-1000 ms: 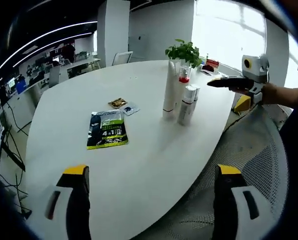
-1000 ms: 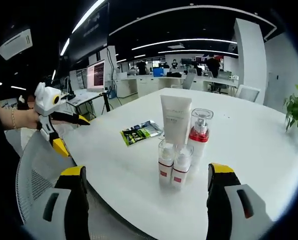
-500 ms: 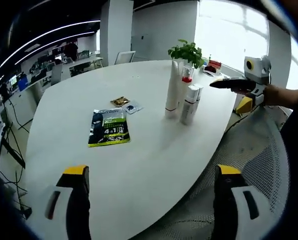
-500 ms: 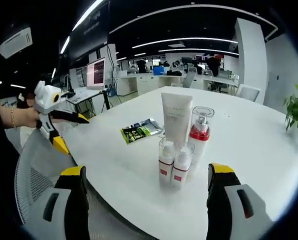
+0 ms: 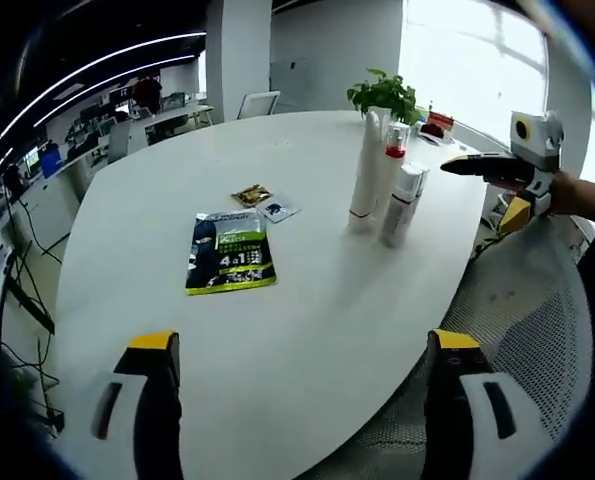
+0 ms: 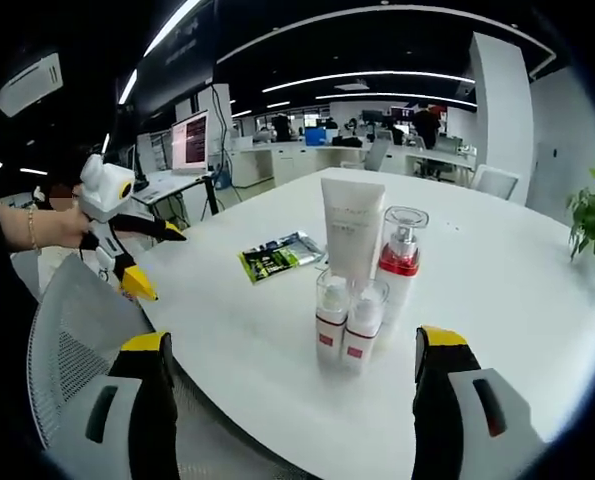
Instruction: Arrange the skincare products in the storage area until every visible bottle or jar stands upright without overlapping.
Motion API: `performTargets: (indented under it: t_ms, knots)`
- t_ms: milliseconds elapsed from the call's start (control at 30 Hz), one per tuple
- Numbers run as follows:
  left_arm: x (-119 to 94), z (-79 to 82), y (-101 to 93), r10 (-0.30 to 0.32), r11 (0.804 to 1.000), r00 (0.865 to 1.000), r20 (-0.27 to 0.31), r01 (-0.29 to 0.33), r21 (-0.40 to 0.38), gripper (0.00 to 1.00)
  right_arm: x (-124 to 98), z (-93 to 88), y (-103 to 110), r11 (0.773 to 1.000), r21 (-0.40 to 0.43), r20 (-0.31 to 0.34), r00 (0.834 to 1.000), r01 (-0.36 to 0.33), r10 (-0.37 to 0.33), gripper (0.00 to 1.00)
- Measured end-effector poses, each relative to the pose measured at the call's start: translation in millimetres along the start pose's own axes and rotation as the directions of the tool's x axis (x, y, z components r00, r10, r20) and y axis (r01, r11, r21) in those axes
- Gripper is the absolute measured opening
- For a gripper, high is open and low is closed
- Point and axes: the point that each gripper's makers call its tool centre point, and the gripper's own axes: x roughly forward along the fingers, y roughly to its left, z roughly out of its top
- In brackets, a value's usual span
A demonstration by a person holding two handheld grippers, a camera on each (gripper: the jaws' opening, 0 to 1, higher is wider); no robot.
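Four skincare products are standing upright in a tight cluster on the white table [image 6: 537, 300]. In the right gripper view, a white tube [image 6: 352, 238] is standing on its cap at the far left of the cluster, a pump bottle [image 6: 399, 262] with a red collar and clear cap is standing just beside it on the right, and two small bottles [image 6: 349, 322] with clear caps and red labels are standing side by side in front, touching or nearly touching each other. Farther left on the table a green sachet [image 6: 272, 262] is lying flat. The right gripper [image 6: 290, 395] is hovering low at the near table edge with its jaws wide apart and holding nothing; a mesh chair [image 6: 72, 330] is sitting below it on the left. The left gripper [image 6: 159, 232], held in a hand, is pointing toward the table from the far left. In the left gripper view, the left gripper [image 5: 300, 405] is likewise hanging over the near table edge, jaws spread and empty. The cluster is standing far right on the table, with a potted plant [image 5: 383, 96] behind it, and the right gripper [image 5: 477, 167] is reaching in from the right, apart from the bottles. The sachet [image 5: 229, 266] is lying left of the cluster, with two small packets [image 5: 265, 201] beyond it.
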Motion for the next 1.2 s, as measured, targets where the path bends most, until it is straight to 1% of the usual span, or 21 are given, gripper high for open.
performTargets:
  t_ms: [233,400,533,567,633,767,833,900,1067,1167,1200]
  knots:
    - [21,6.3,13.5,0.022,1.000,0.999,-0.027,-0.022,0.003,0.97,0,-1.1,-5,1.000,0.010,-0.009,1.000,0.020,-0.020,1.00]
    - [36,14.8,20.9,0.031,1.000,0.999,-0.045,-0.031,0.001,0.97,2,-3.2,-4,1.000,0.007,-0.025,1.000,0.017,-0.017,1.00]
    - [46,16.6,26.8,0.041,0.999,0.997,-0.063,-0.041,0.005,0.97,3,-5.4,-6,1.000,0.012,-0.034,0.999,0.021,-0.020,1.00]
    - [53,18.4,31.1,0.045,0.999,0.997,-0.067,-0.045,0.007,0.97,2,-5.7,-6,1.000,0.015,-0.034,0.999,0.022,-0.022,1.00]
    - [56,21.5,33.6,0.049,0.999,0.996,-0.076,-0.049,0.005,0.97,3,-6.5,-7,0.999,0.025,-0.036,0.999,0.024,-0.023,1.00]
    - [71,23.3,43.4,0.059,0.998,0.993,-0.100,-0.058,0.013,0.97,3,-8.3,-8,0.999,0.027,-0.047,0.999,0.028,-0.026,1.00]
    - [75,27.3,48.0,0.070,0.998,0.992,-0.105,-0.069,0.013,0.97,4,-9.6,-7,0.999,0.025,-0.056,0.998,0.024,-0.023,1.00]
    - [78,26.7,55.4,0.089,0.996,0.989,-0.118,-0.088,0.010,0.97,4,-11.0,-6,1.000,0.022,-0.063,0.998,0.022,-0.020,1.00]
    - [90,33.3,67.8,0.108,0.994,0.986,-0.129,-0.109,0.001,0.97,5,-13.4,-6,0.999,0.027,-0.074,0.997,0.023,-0.021,1.00]
    - [94,34.7,72.3,0.111,0.994,0.984,-0.139,-0.113,-0.005,0.97,6,-14.8,-6,0.999,0.028,-0.080,0.997,0.023,-0.021,1.00]
    - [96,32.9,75.3,0.112,0.993,0.983,-0.144,-0.114,-0.011,0.97,6,-15.5,-6,0.999,0.027,-0.084,0.996,0.022,-0.020,1.00]
